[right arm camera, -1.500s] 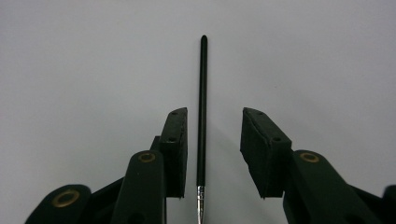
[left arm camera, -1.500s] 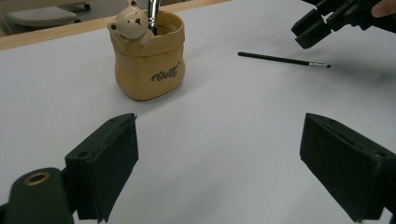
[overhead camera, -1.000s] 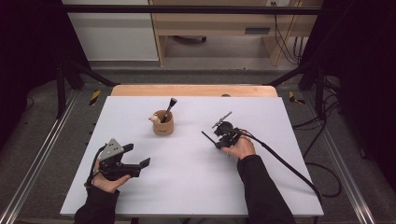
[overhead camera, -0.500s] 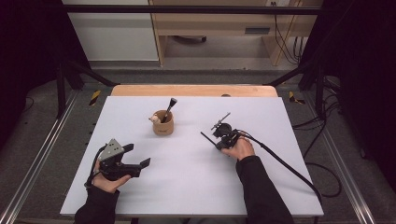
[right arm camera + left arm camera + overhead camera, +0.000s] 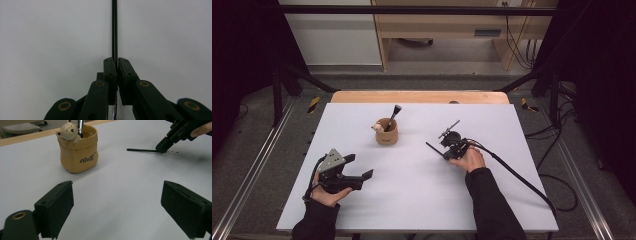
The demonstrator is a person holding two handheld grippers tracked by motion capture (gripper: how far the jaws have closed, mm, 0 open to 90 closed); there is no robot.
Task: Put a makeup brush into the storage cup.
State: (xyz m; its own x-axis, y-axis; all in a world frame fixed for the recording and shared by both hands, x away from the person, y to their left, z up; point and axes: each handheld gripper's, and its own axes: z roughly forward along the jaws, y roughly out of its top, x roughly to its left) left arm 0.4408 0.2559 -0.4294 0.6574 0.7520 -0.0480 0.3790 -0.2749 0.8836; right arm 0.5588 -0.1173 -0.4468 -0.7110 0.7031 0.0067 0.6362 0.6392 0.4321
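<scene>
A tan bag-shaped cup (image 5: 387,134) with a small bear figure (image 5: 68,132) on its rim stands at mid-table, and a brush (image 5: 394,116) leans in it. To its right a thin black brush (image 5: 433,148) lies on the white table (image 5: 412,200). My right gripper (image 5: 446,155) is shut on that brush near one end. In the right gripper view the handle (image 5: 114,30) runs straight ahead from between the closed pads of the right gripper (image 5: 117,60). My left gripper (image 5: 360,166) rests at the near left, open and holding nothing. In the left gripper view the left gripper (image 5: 117,188) faces the cup (image 5: 79,152).
A wooden strip (image 5: 419,96) borders the table's far edge. The right gripper's cable (image 5: 517,176) trails over the near right of the table. Metal rails (image 5: 247,175) run along both sides, and cabinets stand beyond.
Both hands have kept their places. The right gripper's jaws look drawn together on the thin brush compared with a second ago.
</scene>
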